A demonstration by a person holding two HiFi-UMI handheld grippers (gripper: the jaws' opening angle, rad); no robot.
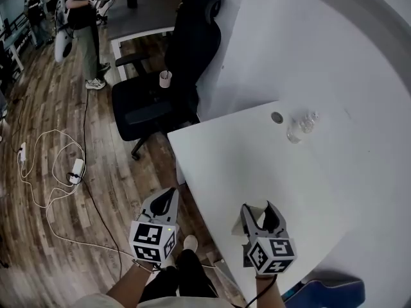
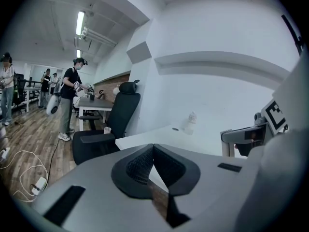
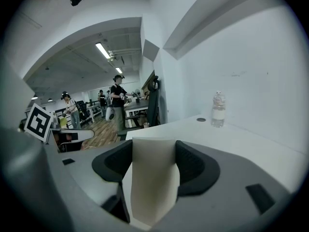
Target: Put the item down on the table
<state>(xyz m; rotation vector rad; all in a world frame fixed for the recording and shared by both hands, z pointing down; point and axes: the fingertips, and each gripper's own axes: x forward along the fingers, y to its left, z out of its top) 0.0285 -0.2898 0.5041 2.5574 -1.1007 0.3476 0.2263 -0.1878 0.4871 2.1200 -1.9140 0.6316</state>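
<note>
The right gripper is clamped on a pale, flat sheet of card, which stands upright between its jaws; in the head view it sits at the lower middle of the frame, over the near edge of the white table; so the putting-down is not yet done, by my reading, and lowering and release are left. The left gripper has its jaws together on nothing, at lower left, off the table; a bottle stands at the far side.
</note>
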